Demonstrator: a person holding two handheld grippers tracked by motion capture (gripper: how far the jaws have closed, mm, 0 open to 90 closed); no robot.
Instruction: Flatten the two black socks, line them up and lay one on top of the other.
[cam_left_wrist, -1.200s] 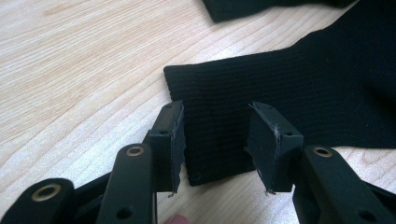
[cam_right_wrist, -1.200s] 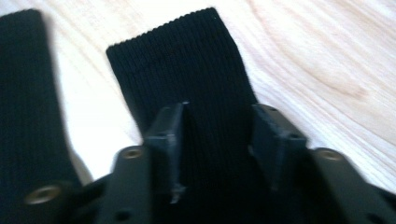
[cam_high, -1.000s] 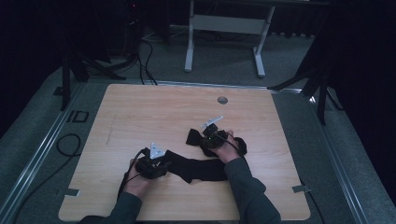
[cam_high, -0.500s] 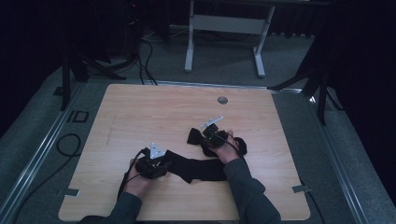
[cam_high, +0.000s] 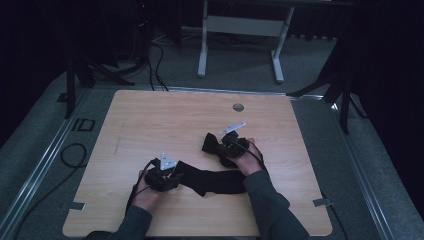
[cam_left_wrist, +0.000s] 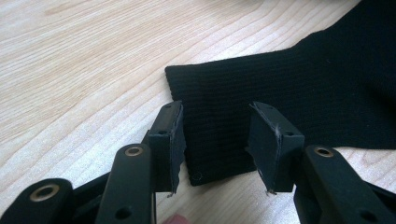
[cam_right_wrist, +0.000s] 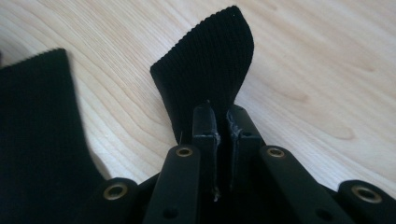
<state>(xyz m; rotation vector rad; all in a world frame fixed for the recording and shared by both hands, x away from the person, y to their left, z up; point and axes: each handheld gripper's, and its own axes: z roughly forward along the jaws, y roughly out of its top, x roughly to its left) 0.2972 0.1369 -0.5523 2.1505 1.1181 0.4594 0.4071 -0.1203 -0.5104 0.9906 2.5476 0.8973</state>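
Right gripper (cam_right_wrist: 219, 116): clamping the black ribbed knit sock (cam_right_wrist: 210, 65); jaws have just been closing.
Left gripper (cam_left_wrist: 217, 140): jaws standing apart, straddling the sock's edge.
Advice: keeping the lift slow so the cloth is not slipping.

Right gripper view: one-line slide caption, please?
Right gripper pinches a black sock's edge above the wooden table.

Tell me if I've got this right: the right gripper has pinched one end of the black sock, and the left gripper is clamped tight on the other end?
Not quite. The left gripper is open: in the left gripper view its jaws stand apart over the black sock. The right gripper does pinch its end, as you said.
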